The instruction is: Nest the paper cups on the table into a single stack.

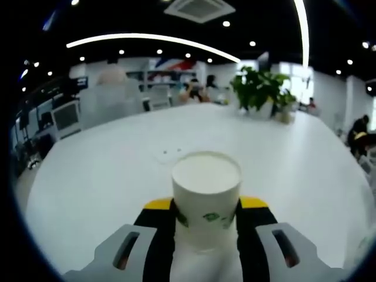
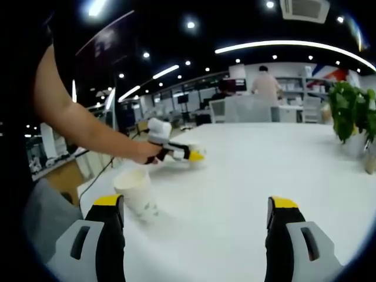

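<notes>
table (image 2: 247, 194) ahead open | cup (image 2: 136, 192) near left | plants (image 2: 352, 114) far right

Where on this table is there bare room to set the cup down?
Bare white table runs from between the right gripper's open jaws out to the potted plant. It is crowded near the left edge: a paper cup stands there, beside the left gripper holding another paper cup.

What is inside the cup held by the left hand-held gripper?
Looking down into the cup clamped in the left hand-held gripper, I see only a pale white interior, nothing distinct. Blur hides whether another cup sits nested inside.
</notes>
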Demonstrator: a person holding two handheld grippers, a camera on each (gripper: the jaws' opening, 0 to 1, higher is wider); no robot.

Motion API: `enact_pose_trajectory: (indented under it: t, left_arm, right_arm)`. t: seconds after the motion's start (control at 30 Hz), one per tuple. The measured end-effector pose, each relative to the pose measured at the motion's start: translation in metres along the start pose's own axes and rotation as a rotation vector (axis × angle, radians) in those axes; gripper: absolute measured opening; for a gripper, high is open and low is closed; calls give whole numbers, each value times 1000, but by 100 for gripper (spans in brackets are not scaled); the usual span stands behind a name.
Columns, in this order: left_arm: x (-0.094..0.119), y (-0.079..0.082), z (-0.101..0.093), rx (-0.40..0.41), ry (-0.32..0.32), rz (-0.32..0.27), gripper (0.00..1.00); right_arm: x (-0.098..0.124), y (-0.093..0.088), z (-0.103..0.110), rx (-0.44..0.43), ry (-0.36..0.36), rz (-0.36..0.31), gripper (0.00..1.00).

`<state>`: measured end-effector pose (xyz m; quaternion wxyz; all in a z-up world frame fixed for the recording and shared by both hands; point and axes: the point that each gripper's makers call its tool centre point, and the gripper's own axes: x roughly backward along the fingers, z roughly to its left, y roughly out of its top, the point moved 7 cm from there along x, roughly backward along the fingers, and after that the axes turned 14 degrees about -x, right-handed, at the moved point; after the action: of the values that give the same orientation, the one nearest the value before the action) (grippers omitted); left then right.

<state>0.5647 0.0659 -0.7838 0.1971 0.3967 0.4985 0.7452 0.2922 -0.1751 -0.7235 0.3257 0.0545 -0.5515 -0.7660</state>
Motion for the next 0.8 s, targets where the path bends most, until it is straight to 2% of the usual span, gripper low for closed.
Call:
enact_pose_trajectory:
  t: [0.8]
  left_arm:
    - [17,46,2,-9,-93,3,39]
  right_arm:
    - [2,2,11,23,22,-4,100]
